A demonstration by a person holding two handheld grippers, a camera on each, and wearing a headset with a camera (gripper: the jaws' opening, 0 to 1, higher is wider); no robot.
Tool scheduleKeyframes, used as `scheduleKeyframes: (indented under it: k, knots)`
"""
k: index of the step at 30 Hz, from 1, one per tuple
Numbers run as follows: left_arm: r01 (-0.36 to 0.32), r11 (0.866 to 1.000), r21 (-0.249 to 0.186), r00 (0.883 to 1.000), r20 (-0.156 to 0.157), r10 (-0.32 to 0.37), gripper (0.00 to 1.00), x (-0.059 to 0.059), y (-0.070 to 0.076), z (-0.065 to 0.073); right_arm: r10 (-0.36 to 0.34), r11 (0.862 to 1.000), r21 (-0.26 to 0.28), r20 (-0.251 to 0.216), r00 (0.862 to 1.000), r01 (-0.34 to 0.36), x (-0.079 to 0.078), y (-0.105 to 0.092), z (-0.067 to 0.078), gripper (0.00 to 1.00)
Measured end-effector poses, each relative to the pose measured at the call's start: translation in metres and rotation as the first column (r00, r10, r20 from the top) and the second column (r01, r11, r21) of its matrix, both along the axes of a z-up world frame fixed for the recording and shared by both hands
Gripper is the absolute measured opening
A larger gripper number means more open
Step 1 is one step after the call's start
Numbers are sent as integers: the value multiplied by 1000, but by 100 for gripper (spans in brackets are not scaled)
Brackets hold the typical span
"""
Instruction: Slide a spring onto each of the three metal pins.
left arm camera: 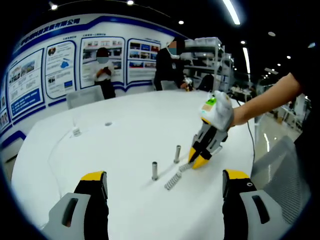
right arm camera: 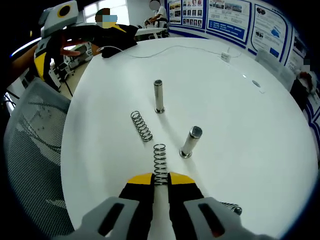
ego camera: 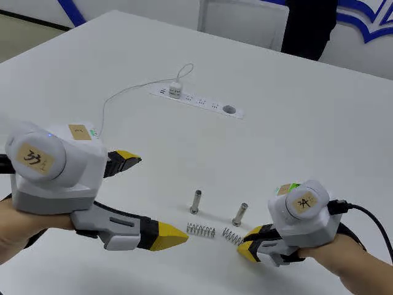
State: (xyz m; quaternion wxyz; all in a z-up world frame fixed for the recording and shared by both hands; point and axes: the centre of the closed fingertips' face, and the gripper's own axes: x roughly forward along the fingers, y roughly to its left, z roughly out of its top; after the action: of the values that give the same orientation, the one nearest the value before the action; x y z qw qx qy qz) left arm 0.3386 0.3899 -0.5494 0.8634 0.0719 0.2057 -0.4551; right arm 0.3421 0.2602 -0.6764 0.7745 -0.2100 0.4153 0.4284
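Observation:
Two short metal pins (ego camera: 196, 201) (ego camera: 240, 214) stand upright on the white table, both bare. Two springs lie flat in front of them: one (ego camera: 201, 230) loose, the other (ego camera: 232, 236) with its near end between the yellow tips of my right gripper (ego camera: 249, 243), which is shut on it. The right gripper view shows that held spring (right arm camera: 160, 162) pointing toward the nearer pin (right arm camera: 190, 142), with the loose spring (right arm camera: 141, 125) and the farther pin (right arm camera: 159, 96) beyond. My left gripper (ego camera: 150, 196) is open and empty, left of the pins. A small metal piece (right arm camera: 234, 208) lies beside the right gripper.
A white power strip (ego camera: 196, 99) with a plugged-in adapter and thin cable lies farther back on the table (ego camera: 295, 141). A white chair (ego camera: 242, 21) stands at the far edge. A grey mesh chair (right arm camera: 35, 140) is beside the table. People stand in the background (left arm camera: 170, 65).

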Motion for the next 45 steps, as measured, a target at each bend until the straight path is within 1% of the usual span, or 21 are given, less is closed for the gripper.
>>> scheduleKeyframes:
  k: [7,10,12,13,17,20,22,23,24,25,27,28,31,35,38,40,43,45]
  knots:
    - [21,1000,-3,1000,8,-21,97,-2,-7,3,11,999,-31,16,1000,-10,-1,1,0,11]
    - [37,999,10,999,10,-37,96,-4,-10,1,14,998,-55,34,999,-12,-2,0,1,10]
    - [42,999,18,999,8,-42,96,-6,-9,-1,11,998,-56,40,999,-9,-2,-1,3,10]
    - [46,999,20,999,7,-46,95,-7,-9,-2,0,999,-46,42,999,2,-1,-2,6,10]
    - [58,998,32,998,3,-58,95,-11,-8,-5,-5,1000,-25,70,998,6,-1,-2,22,10]
    - [64,997,45,998,6,-64,94,-13,-8,-5,9,1000,-14,101,995,-8,-3,-3,38,10]
    - [65,997,47,998,12,-66,94,-13,-9,-4,20,1000,-14,123,992,-18,-3,-3,46,10]
    - [70,996,50,997,22,-71,93,-13,-11,-2,45,999,-25,144,989,-41,-4,-2,53,10]
    - [71,996,54,997,31,-73,92,-13,-12,-1,59,998,-29,152,987,-55,-5,-2,57,10]
    - [75,996,56,996,42,-77,90,-13,-15,1,88,996,-37,173,981,-83,-6,0,64,10]
    - [87,995,52,995,49,-89,88,-13,-19,4,113,993,-38,190,975,-107,-9,4,73,10]
    - [98,994,44,994,52,-100,87,-14,-23,6,135,991,-39,204,970,-129,-11,7,81,10]
    - [122,992,25,991,53,-123,84,-18,-32,10,153,988,-39,205,967,-148,-18,16,96,10]
    - [148,988,42,987,63,-151,82,-23,-41,9,208,977,-11,228,951,-211,-30,34,114,10]
    - [175,983,47,981,74,-178,76,-28,-45,10,249,967,0,239,939,-256,-40,44,123,10]
    - [198,979,47,977,77,-201,71,-33,-48,10,280,957,1,249,927,-289,-47,49,129,10]
    - [227,973,50,970,78,-230,65,-39,-52,9,309,948,-2,261,915,-320,-54,54,134,10]
    - [241,969,56,966,81,-245,63,-42,-54,9,320,944,-4,267,909,-331,-57,55,136,10]
